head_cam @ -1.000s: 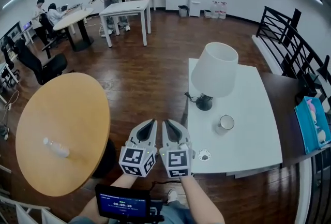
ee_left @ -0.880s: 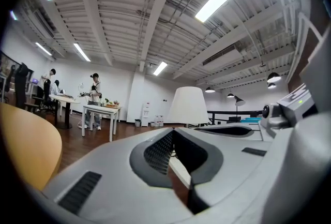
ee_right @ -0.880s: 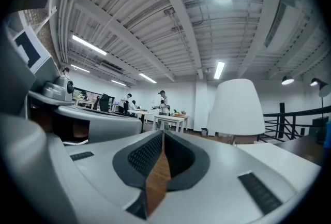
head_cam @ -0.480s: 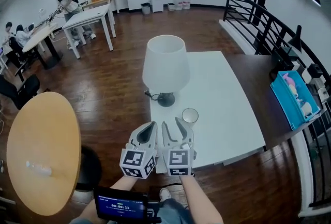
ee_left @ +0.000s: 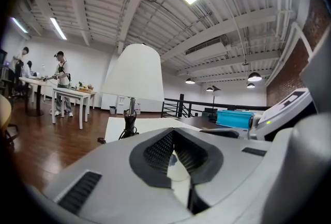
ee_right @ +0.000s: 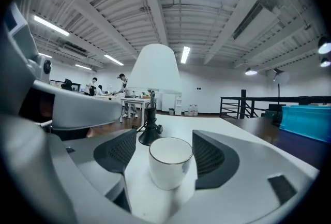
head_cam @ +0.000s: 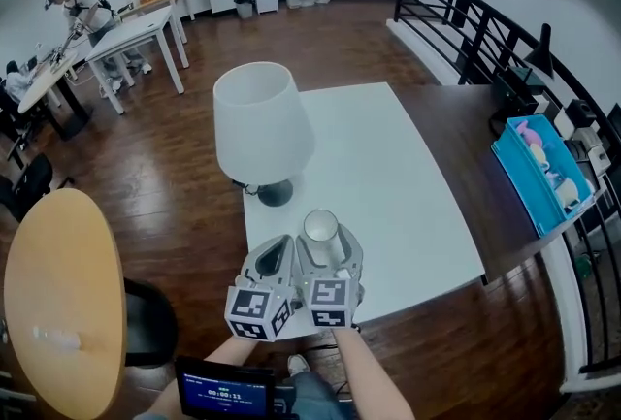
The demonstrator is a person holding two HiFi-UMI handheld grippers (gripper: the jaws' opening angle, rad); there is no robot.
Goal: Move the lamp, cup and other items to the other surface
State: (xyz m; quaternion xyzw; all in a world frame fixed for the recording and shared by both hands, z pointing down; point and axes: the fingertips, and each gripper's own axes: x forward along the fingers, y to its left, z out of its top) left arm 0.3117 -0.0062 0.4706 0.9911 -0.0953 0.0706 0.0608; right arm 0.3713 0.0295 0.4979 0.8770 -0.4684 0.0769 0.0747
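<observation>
Open office with a dark wood floor (head_cam: 194, 156). On a white table (head_cam: 388, 176) stand a lamp (head_cam: 260, 122) and, near its front edge, a cup (head_cam: 320, 227). The right gripper (head_cam: 330, 250) has just been opening; its wide jaws flank the cup without touching it. The left gripper (head_cam: 277, 248) is closed and empty.

A white rectangular table (head_cam: 408, 185) is seen on a dark wood floor (head_cam: 194, 146). A lamp (head_cam: 260, 122) is stood near its left edge, and a white cup (head_cam: 320, 229) is set upright near the front edge. A round wooden table (head_cam: 58, 292) is seen well apart at left, with a small pale item (head_cam: 53, 338) on it, too blurred to identify.
</observation>
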